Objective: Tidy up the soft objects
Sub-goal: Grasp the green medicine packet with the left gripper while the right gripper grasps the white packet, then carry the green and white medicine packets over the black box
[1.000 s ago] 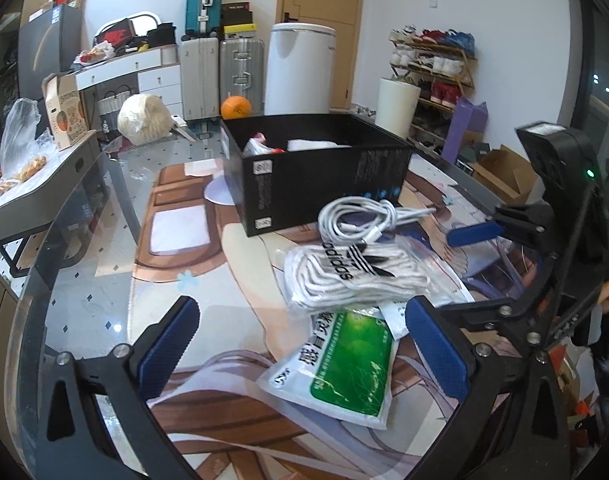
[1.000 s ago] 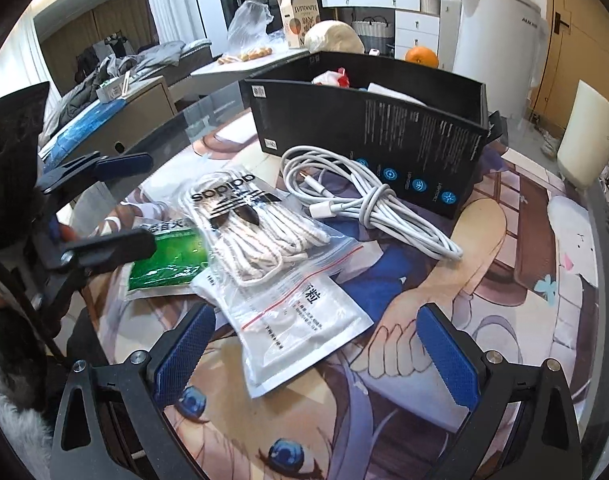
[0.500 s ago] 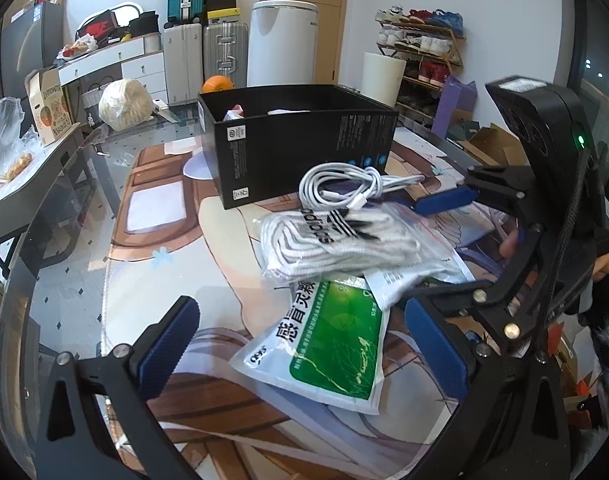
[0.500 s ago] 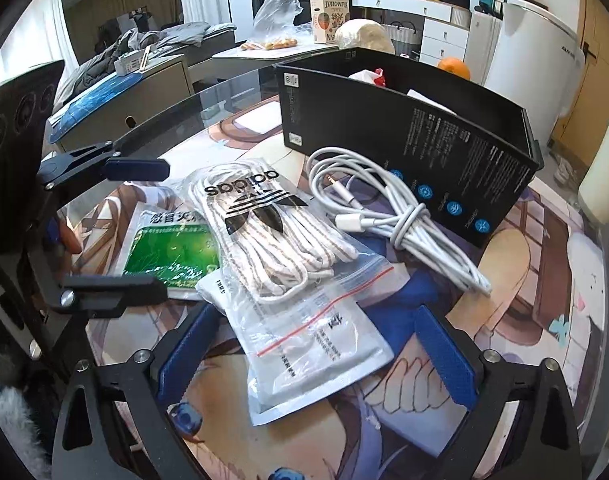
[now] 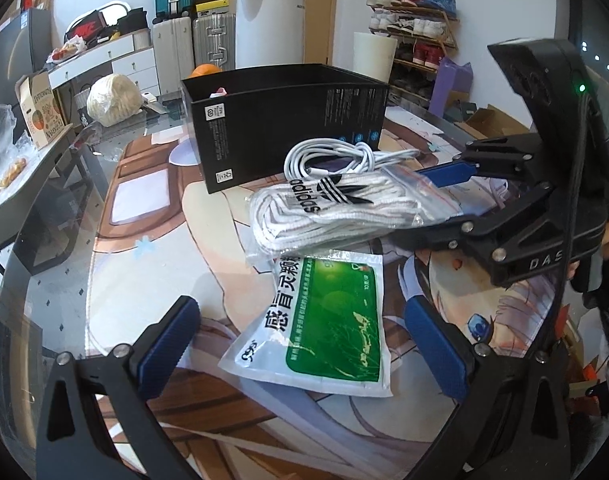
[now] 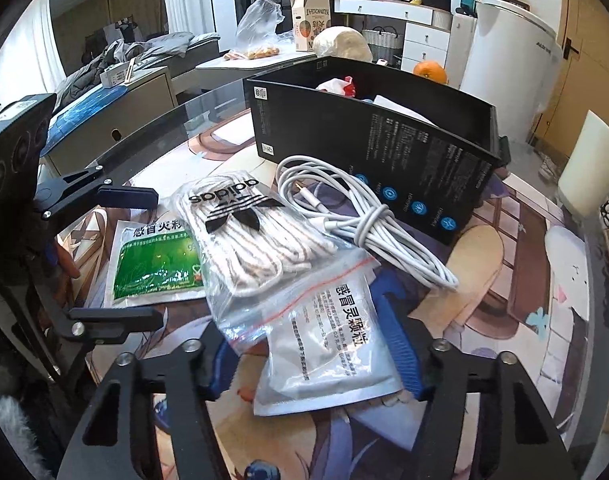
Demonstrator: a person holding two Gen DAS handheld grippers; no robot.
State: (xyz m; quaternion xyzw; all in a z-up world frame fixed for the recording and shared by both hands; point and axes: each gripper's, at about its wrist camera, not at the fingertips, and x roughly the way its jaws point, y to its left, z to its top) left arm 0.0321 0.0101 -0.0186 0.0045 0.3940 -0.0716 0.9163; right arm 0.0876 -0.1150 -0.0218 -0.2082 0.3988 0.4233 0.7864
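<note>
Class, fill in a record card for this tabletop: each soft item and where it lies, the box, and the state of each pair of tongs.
lace bag: clear zip bag of white laces, overlapping both sachets
green sachet: flat on the mat, partly under the lace bag
white sachet: under the bag's zip end
white cable: coiled, between bag and box
black box: open-topped, some items inside
left tongs: open, above the green sachet
right tongs: jaws either side of bag end and white sachet; grip unclear

Green-and-white sachet [image 5: 328,320], black box [image 5: 288,124]
</note>
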